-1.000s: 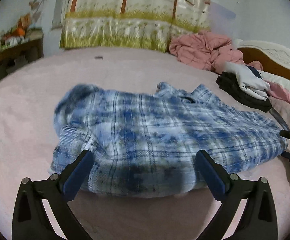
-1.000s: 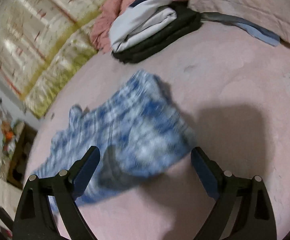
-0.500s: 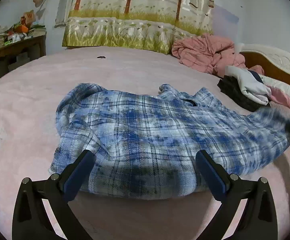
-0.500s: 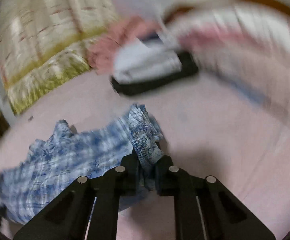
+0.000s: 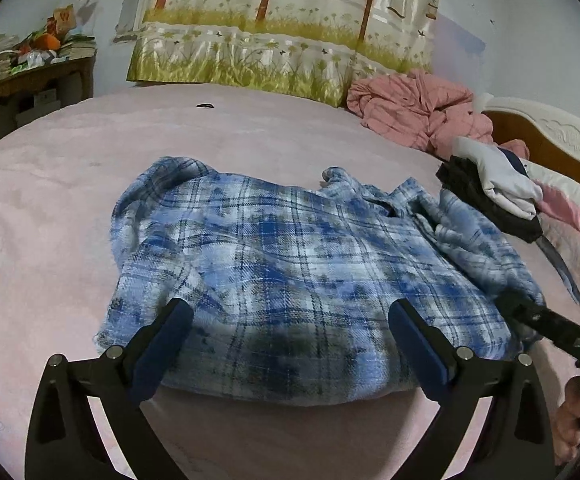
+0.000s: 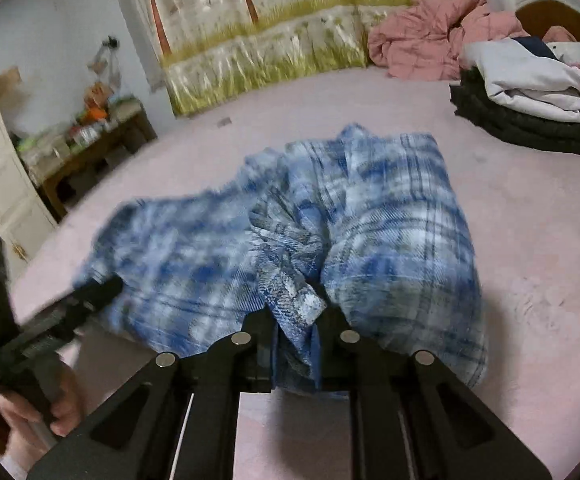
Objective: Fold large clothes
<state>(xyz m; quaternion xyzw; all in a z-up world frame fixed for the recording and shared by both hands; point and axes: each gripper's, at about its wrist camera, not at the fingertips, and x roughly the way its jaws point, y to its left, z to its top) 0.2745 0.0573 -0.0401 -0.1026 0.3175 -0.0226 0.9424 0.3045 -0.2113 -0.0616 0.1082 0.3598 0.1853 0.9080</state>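
Observation:
A blue and white plaid shirt [image 5: 290,272] lies rumpled on the pink bed [image 5: 50,240]. My left gripper [image 5: 290,344] is open and empty, hovering over the shirt's near hem. My right gripper [image 6: 296,320] is shut on a bunched edge of the plaid shirt [image 6: 390,240] and holds it lifted, folding it over toward the left. The right gripper also shows in the left wrist view [image 5: 530,316] at the shirt's right edge. The left gripper shows blurred at the left of the right wrist view [image 6: 82,300].
A stack of folded dark and white clothes [image 5: 490,192] sits at the right of the bed. A crumpled pink quilt [image 5: 418,112] lies at the far side by a curtain [image 5: 282,24]. A wooden side table [image 5: 30,84] stands at the left; the headboard [image 5: 550,136] is right.
My right gripper closed on the shirt's right edge and has carried it up and leftward over the shirt. My left gripper stayed open above the near hem.

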